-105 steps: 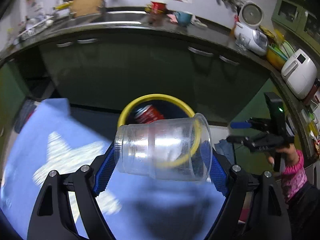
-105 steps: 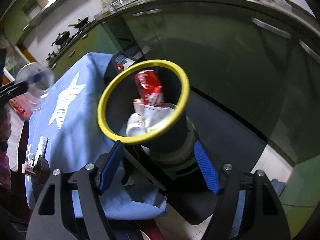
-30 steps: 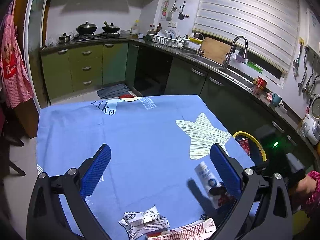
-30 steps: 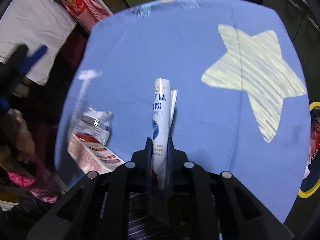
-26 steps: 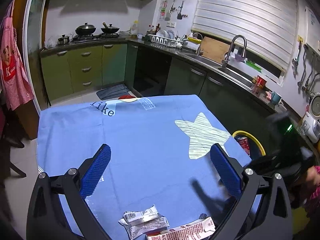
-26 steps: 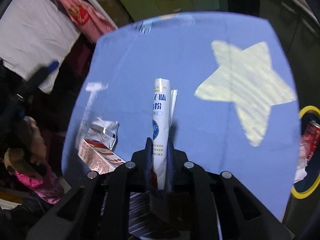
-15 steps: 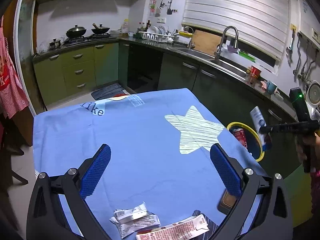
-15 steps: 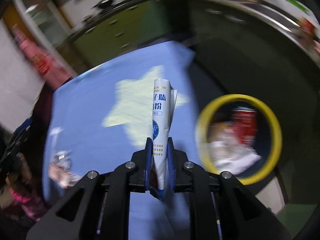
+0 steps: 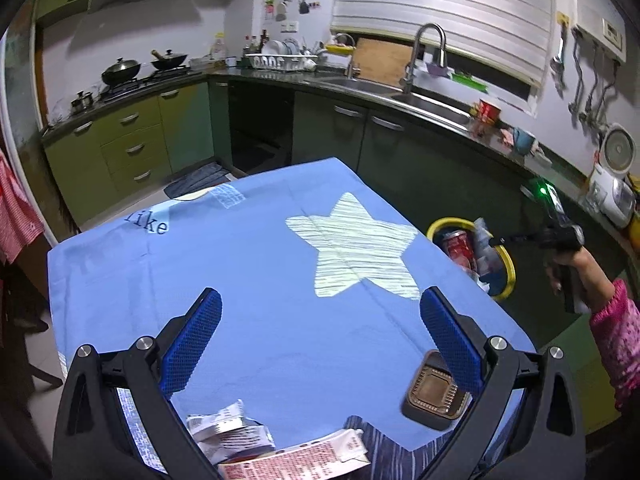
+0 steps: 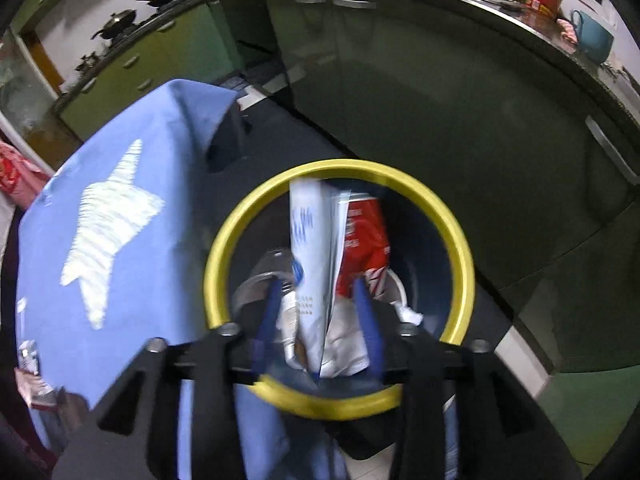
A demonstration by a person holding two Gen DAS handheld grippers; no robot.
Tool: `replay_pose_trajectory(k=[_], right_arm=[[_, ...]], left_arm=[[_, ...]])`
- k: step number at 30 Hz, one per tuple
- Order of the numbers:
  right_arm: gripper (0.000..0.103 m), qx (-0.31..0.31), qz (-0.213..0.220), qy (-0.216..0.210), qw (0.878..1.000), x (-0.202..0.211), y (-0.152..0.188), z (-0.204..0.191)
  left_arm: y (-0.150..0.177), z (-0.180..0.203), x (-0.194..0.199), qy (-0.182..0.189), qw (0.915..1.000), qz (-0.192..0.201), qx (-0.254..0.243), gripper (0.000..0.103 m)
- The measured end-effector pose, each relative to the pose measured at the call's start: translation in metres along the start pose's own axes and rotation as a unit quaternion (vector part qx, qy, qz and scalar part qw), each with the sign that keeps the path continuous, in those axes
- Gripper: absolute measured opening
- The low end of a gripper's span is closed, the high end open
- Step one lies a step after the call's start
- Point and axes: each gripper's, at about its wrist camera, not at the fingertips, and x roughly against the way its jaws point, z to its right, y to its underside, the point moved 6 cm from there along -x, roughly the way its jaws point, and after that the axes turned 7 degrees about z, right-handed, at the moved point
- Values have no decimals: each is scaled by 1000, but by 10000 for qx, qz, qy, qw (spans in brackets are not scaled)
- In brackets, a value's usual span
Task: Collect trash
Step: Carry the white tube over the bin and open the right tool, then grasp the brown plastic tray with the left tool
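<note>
Over yellow-rimmed bin [image 10: 460, 240] | right gripper [image 10: 318, 316] fingers just parted, white sachet [image 10: 312, 248] loose between | left gripper [image 9: 320, 340] wide, empty

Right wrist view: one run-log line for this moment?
right gripper: fingers just opened, over bin | white packet: between fingers, released | left gripper: open, empty, over table

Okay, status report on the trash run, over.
Right hand-held gripper over the bin, jaws just opening, white packet loose between them. Left hand-held gripper open, empty, above the table. Nothing in the way.
</note>
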Motion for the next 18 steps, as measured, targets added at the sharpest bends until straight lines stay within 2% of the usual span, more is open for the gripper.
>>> replay_pose_trajectory(k=[9, 16, 18], right_arm=[[47, -208, 236, -296, 9991, 30, 18, 10], [53, -241, 629, -662, 9955, 79, 52, -2], [54, -230, 705, -719, 9947, 88, 59, -5]], left_arm=[[18, 42, -17, 421, 9959, -506, -613, 98], [47, 85, -32, 894, 9797, -1208, -1327, 98], [59, 100, -34, 1134, 9712, -1429, -1534, 98]])
